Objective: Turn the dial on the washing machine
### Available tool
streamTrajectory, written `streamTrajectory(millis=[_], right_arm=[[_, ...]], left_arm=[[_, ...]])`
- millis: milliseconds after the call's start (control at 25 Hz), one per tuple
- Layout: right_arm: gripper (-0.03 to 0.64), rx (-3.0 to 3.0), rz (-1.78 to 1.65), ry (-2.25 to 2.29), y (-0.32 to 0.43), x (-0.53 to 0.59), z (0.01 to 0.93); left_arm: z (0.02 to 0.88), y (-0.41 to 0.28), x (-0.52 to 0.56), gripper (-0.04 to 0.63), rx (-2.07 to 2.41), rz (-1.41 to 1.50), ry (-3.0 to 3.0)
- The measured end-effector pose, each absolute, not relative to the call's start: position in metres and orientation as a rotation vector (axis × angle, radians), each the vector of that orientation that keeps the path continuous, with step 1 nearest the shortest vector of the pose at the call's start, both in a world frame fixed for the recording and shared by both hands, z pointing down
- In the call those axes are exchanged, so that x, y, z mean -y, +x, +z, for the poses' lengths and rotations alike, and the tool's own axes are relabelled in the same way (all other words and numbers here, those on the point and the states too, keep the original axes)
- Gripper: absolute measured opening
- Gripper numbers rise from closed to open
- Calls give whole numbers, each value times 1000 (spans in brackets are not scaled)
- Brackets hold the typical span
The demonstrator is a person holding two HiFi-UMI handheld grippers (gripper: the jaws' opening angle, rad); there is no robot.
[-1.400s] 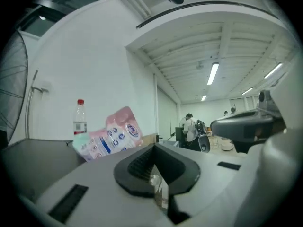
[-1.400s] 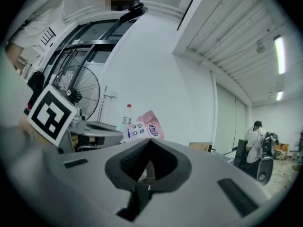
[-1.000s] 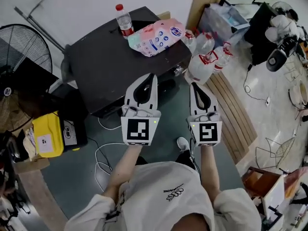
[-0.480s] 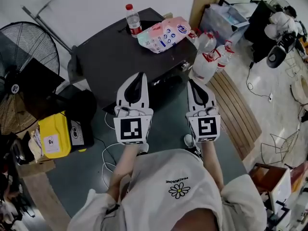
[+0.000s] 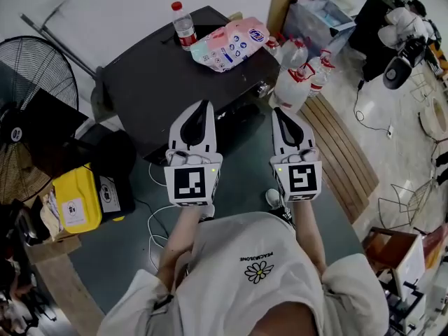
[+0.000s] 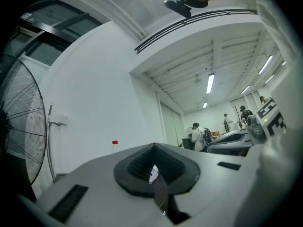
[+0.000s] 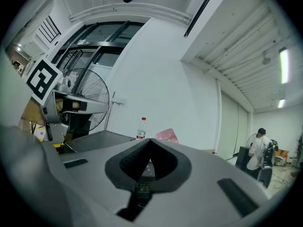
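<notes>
The washing machine (image 5: 161, 82) is a dark, low box ahead of me, seen from above in the head view. A small pale knob-like part (image 5: 262, 89) shows at its front right corner; I cannot tell if it is the dial. My left gripper (image 5: 204, 105) hovers over the machine's front edge, shut on nothing. To its right, my right gripper (image 5: 278, 110) is held level with it, just off the front right corner, also shut and empty. In the left gripper view the left gripper (image 6: 154, 145) has its tips together. The right gripper (image 7: 150, 140) shows the same in the right gripper view.
A water bottle (image 5: 183, 25) and a pink pack (image 5: 227, 44) lie on the machine's top. Large water bottles (image 5: 297, 82) stand to its right beside a slatted wooden board (image 5: 343, 159). A fan (image 5: 28, 82), a yellow box (image 5: 73, 205) and floor cables (image 5: 157, 222) are on the left.
Both grippers stay shut and side by side. They have crept slightly forward toward the machine's front edge, and the head view has shifted a little.
</notes>
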State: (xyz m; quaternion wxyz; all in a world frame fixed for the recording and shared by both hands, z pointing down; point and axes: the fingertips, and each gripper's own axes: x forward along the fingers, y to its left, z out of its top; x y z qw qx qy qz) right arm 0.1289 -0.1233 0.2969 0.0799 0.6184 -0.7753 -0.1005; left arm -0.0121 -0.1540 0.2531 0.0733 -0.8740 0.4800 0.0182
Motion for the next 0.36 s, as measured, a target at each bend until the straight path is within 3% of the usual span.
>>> streamTrajectory(millis=[360], right_arm=[[3,2314,-303,1856,131,122,296]], left_arm=[[254,-6,154,-2,-1419,65,-2641]])
